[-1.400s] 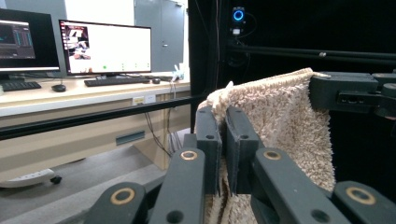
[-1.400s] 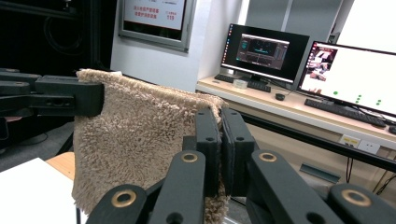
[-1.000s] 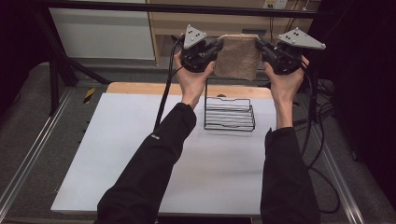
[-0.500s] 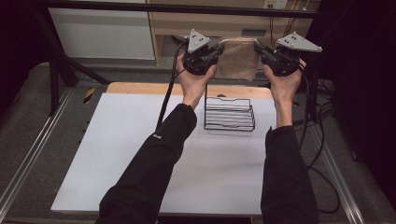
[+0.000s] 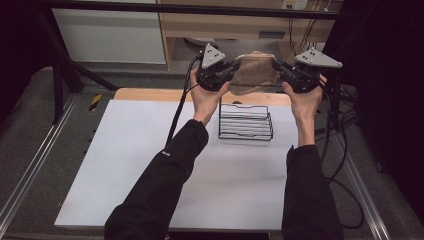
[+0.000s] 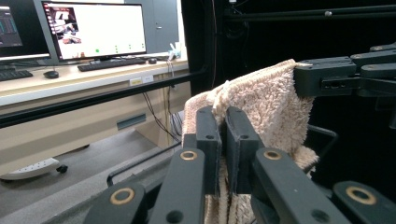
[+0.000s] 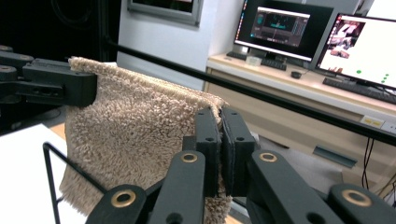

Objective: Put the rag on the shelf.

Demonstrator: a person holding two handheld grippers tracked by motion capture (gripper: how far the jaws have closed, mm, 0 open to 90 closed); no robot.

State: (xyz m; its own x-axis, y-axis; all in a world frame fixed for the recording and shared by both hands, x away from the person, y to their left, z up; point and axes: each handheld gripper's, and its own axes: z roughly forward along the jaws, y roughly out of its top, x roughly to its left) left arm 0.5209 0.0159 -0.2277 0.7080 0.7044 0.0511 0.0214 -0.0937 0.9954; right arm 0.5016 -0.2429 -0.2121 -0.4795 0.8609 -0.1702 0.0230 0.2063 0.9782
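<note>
Both tongs hold a beige fluffy towel (image 5: 255, 74) stretched between them, raised above the far edge of the white surface (image 5: 150, 175). The left tongs (image 5: 231, 67) pinch its left top corner, the right tongs (image 5: 276, 66) its right. A black wire rack (image 5: 246, 122) stands beneath, with bare surface all around it. No writing is legible.

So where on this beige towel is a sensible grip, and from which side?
At its two top corners, one from each side. The towel hangs as a limp sheet above the wire rack; the left gripper and right gripper each pinch an upper corner from outside, fingers shut across the edge, keeping it spread.
</note>
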